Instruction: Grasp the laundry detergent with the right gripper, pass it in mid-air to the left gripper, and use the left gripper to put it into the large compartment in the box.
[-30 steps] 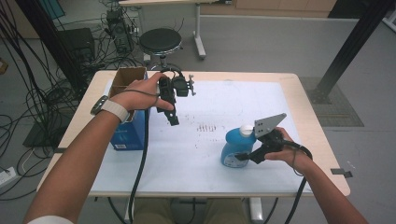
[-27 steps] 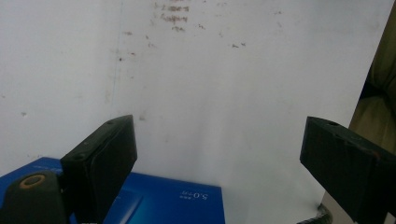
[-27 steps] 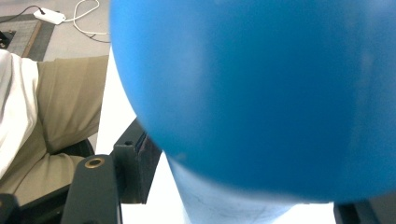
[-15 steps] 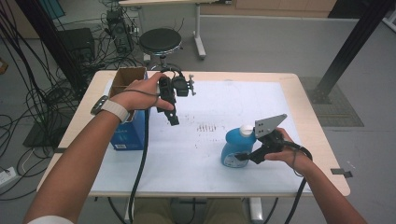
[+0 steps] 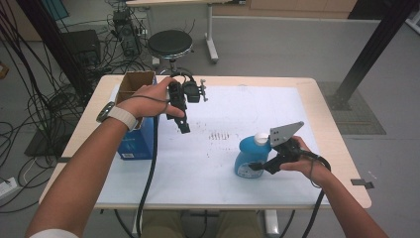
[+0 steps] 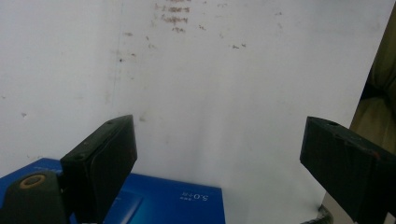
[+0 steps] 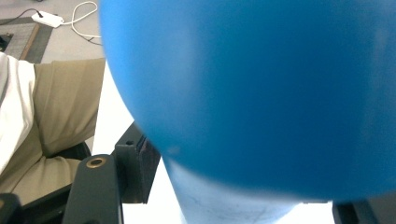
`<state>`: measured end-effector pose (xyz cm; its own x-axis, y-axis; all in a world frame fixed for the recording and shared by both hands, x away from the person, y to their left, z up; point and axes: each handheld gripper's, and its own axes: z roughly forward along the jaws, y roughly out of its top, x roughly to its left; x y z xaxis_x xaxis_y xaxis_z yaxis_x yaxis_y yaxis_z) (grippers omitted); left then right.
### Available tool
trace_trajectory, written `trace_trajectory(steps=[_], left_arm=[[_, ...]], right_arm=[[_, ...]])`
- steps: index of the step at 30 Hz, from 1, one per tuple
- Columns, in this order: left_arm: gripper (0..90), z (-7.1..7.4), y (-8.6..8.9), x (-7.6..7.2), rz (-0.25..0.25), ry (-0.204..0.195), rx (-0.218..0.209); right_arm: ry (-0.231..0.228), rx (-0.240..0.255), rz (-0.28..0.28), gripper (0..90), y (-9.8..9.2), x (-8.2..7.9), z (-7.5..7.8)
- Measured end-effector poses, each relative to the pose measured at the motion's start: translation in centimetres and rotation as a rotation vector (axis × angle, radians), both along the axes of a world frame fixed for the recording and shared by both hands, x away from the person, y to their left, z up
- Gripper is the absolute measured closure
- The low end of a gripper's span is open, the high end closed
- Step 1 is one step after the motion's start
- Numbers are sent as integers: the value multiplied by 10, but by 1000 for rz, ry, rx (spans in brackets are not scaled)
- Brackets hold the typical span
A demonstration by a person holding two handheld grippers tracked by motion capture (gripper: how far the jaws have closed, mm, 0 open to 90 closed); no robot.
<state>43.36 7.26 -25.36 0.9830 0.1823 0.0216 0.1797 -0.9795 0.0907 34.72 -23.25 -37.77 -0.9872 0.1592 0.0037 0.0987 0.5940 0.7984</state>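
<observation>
Nothing has shifted since the earlier frames: both hands sit where they were and the blue bottle (image 5: 250, 157) stands on the same spot. The right gripper (image 5: 261, 166) has its jaws closed around the lower body of that bottle; in the right gripper view the blue bottle (image 7: 261, 93) bulges between the two black jaws, pressed close against the camera. The bottle is upright with a white cap (image 5: 260, 138), near the right front part of the white sheet (image 5: 208, 168) covering the table (image 5: 337, 148). The left gripper (image 5: 183, 126) hangs above the sheet's left half with its jaws spread wide and nothing between them; in the left gripper view only bare sheet lies between them. Just beside it, at the table's left edge, stands a blue box (image 5: 138, 144) with an open cardboard box (image 5: 134, 81) behind it
</observation>
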Motion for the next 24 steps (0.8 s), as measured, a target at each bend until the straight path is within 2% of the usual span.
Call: trace_trajectory(steps=[24], left_arm=[[113, -1, 1, 0, -1, 3, 4]], right_arm=[[-8, 9, 0, 368, 2, 0, -3]])
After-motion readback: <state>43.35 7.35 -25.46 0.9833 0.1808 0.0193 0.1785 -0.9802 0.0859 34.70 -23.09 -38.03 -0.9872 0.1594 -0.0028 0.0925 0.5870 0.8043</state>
